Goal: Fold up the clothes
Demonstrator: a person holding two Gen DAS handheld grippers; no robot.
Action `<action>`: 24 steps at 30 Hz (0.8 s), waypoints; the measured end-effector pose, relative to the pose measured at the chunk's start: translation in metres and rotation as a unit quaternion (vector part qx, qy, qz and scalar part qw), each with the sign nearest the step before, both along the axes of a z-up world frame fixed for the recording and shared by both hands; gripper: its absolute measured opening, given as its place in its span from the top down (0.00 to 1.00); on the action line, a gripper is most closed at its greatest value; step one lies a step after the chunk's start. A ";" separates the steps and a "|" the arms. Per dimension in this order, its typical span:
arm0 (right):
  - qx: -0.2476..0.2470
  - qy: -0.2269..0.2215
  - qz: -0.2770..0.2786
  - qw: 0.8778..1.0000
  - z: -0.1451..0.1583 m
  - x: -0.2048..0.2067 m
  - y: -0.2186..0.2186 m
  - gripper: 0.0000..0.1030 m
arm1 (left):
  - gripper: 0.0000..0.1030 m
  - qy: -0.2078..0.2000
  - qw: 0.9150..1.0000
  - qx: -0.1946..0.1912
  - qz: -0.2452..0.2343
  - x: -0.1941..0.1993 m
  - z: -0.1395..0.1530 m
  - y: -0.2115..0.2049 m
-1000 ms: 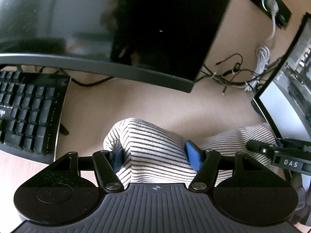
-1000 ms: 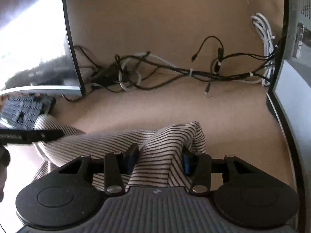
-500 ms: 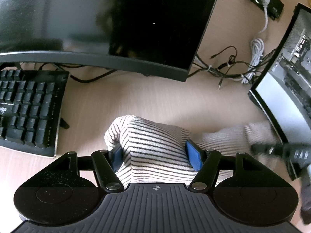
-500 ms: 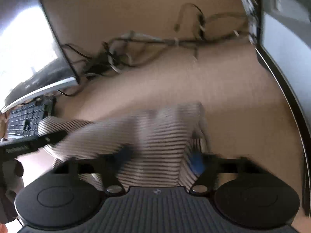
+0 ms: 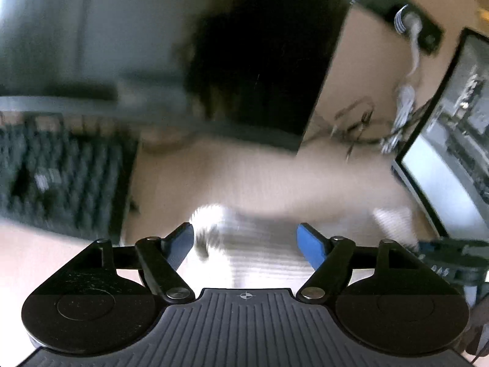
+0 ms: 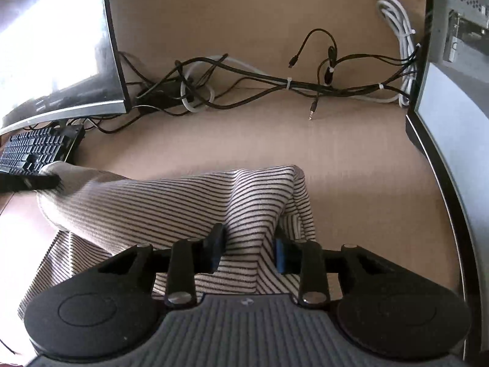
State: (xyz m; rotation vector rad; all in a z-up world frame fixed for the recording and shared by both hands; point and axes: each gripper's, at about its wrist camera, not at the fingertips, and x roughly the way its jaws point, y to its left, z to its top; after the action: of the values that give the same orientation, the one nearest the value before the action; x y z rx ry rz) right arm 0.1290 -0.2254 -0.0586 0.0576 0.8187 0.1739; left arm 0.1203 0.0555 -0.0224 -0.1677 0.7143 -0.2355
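A white garment with thin dark stripes [image 6: 171,211] lies bunched on the tan desk [image 6: 351,153]. My right gripper [image 6: 249,252] has a raised fold of it between its blue pads, which press on the cloth as the jaws close. In the blurred left wrist view my left gripper [image 5: 247,243] has its jaws wide and opening. The striped garment [image 5: 259,244] lies below and between the pads, which stand clear of it. A left finger [image 6: 27,182] shows at the garment's far left end. The right gripper [image 5: 452,257] appears at the right edge.
A dark curved monitor [image 6: 61,46] and a black keyboard [image 6: 33,150] stand at the left. A tangle of cables [image 6: 275,82] runs along the back. Another screen [image 6: 452,116] borders the right side. Bare desk lies between the garment and the cables.
The left jaws have spread away from the cloth they held, and the left gripper has pulled back and up. The right jaws have narrowed onto the fold.
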 end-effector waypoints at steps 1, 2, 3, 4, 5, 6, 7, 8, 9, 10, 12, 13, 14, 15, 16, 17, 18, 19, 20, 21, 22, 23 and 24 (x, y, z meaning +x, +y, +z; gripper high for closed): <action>0.002 -0.001 -0.001 1.000 0.000 -0.001 -0.001 0.70 | 0.26 -0.017 1.000 0.002 -0.004 -0.002 0.009 -0.002; 0.003 -0.002 -0.002 1.000 0.001 -0.002 -0.001 0.70 | 0.30 -0.028 1.000 0.002 -0.013 -0.003 0.015 -0.006; 0.004 -0.004 -0.003 1.000 0.001 -0.004 -0.001 0.70 | 0.30 -0.038 0.999 0.001 -0.022 -0.004 0.022 -0.009; 0.003 -0.007 -0.003 1.000 0.000 -0.005 -0.001 0.70 | 0.30 -0.033 0.999 0.001 -0.037 -0.003 0.021 -0.015; 0.003 -0.011 -0.003 1.000 0.000 -0.007 -0.001 0.70 | 0.30 -0.027 0.998 0.000 -0.052 -0.002 0.020 -0.020; 0.002 -0.014 -0.002 1.000 0.000 -0.008 -0.002 0.70 | 0.31 -0.022 0.998 0.000 -0.066 -0.002 0.019 -0.025; -0.001 -0.017 0.000 1.000 0.000 -0.010 -0.002 0.70 | 0.32 -0.003 0.997 0.005 -0.073 0.000 0.011 -0.031; -0.003 -0.021 0.002 1.000 -0.001 -0.013 -0.001 0.70 | 0.33 0.012 0.997 0.008 -0.077 0.001 0.002 -0.034; -0.006 -0.024 0.004 1.000 -0.001 -0.015 -0.001 0.70 | 0.33 0.028 0.996 0.011 -0.081 0.001 -0.007 -0.038; -0.010 -0.027 0.008 1.000 -0.001 -0.017 -0.001 0.69 | 0.33 0.032 0.996 0.016 -0.085 0.000 -0.012 -0.040; -0.018 -0.033 0.014 0.999 0.002 -0.019 -0.001 0.68 | 0.32 0.037 0.995 0.022 -0.092 -0.002 -0.017 -0.043; -0.021 -0.036 0.018 0.999 0.004 -0.020 0.000 0.67 | 0.32 0.039 0.995 0.022 -0.093 -0.003 -0.017 -0.043; -0.021 -0.037 0.018 0.999 0.008 -0.019 0.000 0.66 | 0.31 0.040 0.995 0.021 -0.093 -0.004 -0.018 -0.043; -0.021 -0.039 0.018 0.999 0.013 -0.018 0.000 0.65 | 0.31 0.042 0.994 0.021 -0.094 -0.004 -0.018 -0.043; -0.018 -0.050 0.014 0.998 0.020 -0.018 0.000 0.65 | 0.31 0.044 0.994 0.018 -0.093 -0.005 -0.019 -0.042; -0.015 -0.067 0.012 0.998 0.028 -0.018 0.001 0.65 | 0.31 0.047 0.995 0.014 -0.093 -0.007 -0.020 -0.041; -0.012 -0.083 0.011 0.996 0.036 -0.017 0.002 0.65 | 0.31 0.049 0.995 0.010 -0.092 -0.008 -0.022 -0.039; -0.006 -0.097 0.018 0.995 0.042 -0.016 0.005 0.65 | 0.31 0.051 0.994 0.009 -0.092 -0.009 -0.023 -0.039; 0.000 -0.110 0.026 0.994 0.048 -0.014 0.008 0.65 | 0.31 0.053 0.994 0.007 -0.093 -0.010 -0.024 -0.039; 0.003 -0.114 0.039 0.993 0.051 -0.011 0.012 0.65 | 0.31 0.054 0.994 0.008 -0.094 -0.013 -0.025 -0.036; 0.000 -0.115 0.057 0.992 0.051 -0.006 0.021 0.65 | 0.31 0.055 0.994 0.009 -0.095 -0.013 -0.026 -0.036; -0.003 -0.115 0.075 0.991 0.051 0.000 0.029 0.65 | 0.31 0.055 0.994 0.009 -0.096 -0.014 -0.026 -0.036; -0.010 -0.110 0.099 0.989 0.047 0.007 0.040 0.65 | 0.31 0.056 0.994 0.010 -0.097 -0.014 -0.027 -0.036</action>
State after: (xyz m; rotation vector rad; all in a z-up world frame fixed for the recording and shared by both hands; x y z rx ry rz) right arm 0.1363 -0.1855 -0.0117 -0.0616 0.6041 0.3528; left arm 0.1066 0.0194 -0.0491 -0.0923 0.8457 -0.4060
